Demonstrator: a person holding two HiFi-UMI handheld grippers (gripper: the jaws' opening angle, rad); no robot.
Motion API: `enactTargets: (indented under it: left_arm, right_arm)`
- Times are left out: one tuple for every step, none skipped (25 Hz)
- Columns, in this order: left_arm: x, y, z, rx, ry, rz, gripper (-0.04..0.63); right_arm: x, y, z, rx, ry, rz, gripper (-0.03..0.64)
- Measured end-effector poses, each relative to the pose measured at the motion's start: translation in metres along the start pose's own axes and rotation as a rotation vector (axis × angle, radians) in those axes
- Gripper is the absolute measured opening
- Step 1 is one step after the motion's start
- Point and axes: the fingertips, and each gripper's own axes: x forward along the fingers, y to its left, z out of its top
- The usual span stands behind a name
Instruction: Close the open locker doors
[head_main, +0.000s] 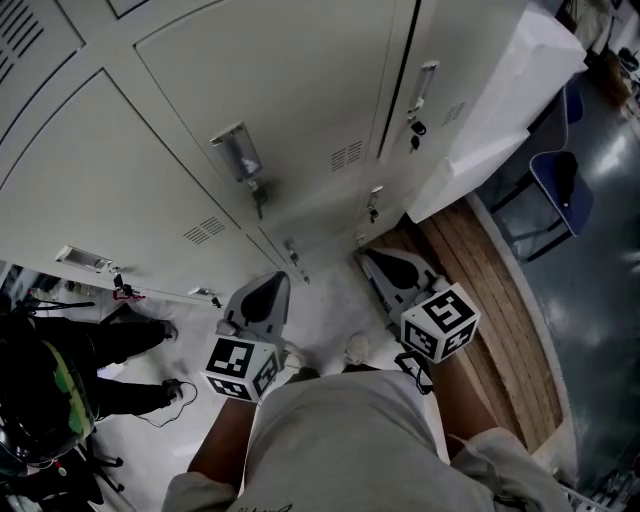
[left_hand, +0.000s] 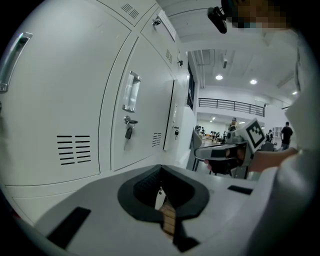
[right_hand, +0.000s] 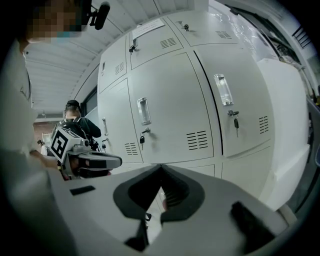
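Locker doors (head_main: 270, 90): all in view are seen shut, on the far side | left tongs (head_main: 266, 287), right tongs (head_main: 385, 268): jaws pressed together, nothing gripped | task: judged done, unless a door is hidden off-frame

I look down on a glossy grey floor (head_main: 600, 300) with a blue chair (head_main: 560, 180) on it. Wooden planks (head_main: 500, 300) run alongside. Further off, ceiling lights (left_hand: 219, 77) glow above a railed balcony (left_hand: 230, 105).
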Motion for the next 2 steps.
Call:
enactTargets:
  left_arm:
    - [-0.0012, 0.0007, 0.0001, -0.001, 0.001, 0.003, 0.014]
    - [-0.0025, 0.0015, 0.0002, -0.001, 0.002, 0.007, 0.014]
  right_arm:
    - [-0.0003, 0.0010, 0.0000, 0.001, 0.000, 0.002, 0.028]
    - [-0.0007, 0.0020, 0.0000, 0.002, 0.000, 0.003, 0.028]
